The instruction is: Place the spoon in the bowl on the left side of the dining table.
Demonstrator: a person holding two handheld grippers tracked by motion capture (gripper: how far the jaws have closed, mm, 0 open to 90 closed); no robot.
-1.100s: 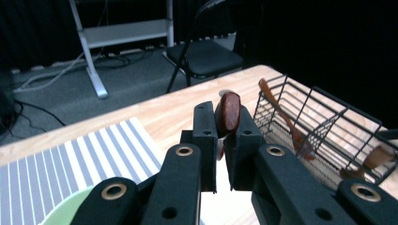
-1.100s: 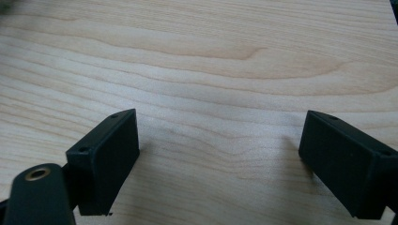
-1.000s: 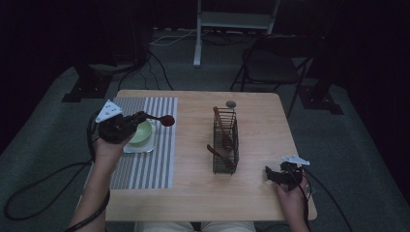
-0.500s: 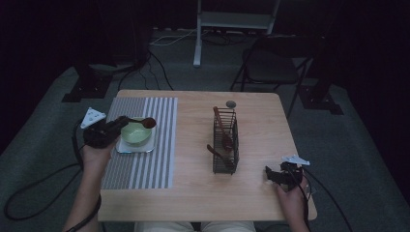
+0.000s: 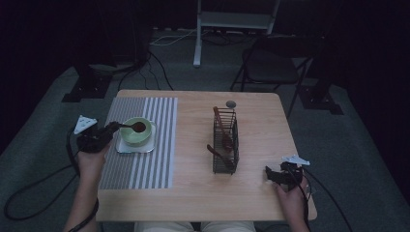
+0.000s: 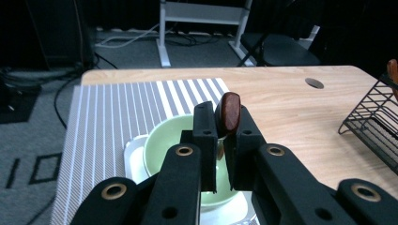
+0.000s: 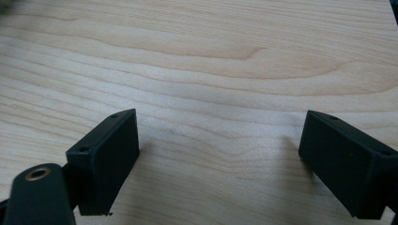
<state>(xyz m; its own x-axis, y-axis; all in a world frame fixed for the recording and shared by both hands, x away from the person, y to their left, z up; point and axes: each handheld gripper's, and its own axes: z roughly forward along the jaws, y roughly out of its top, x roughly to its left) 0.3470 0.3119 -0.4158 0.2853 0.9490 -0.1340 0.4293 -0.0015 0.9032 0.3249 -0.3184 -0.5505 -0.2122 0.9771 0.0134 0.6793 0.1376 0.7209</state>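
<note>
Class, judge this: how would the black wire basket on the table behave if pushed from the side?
The wire basket looks light, being open mesh, so it would probably slide on the smooth table. It stands tall and narrow, and the wooden utensils leaning inside may make it tip.

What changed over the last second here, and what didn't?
The left gripper, shut on the wooden spoon, swung toward the table's left edge and came down, bringing the spoon's bowl from beyond the green bowl to over it. Nothing was picked up or released. The right gripper stayed open at the near right of the table; the wire rack and its utensils did not move.
</note>
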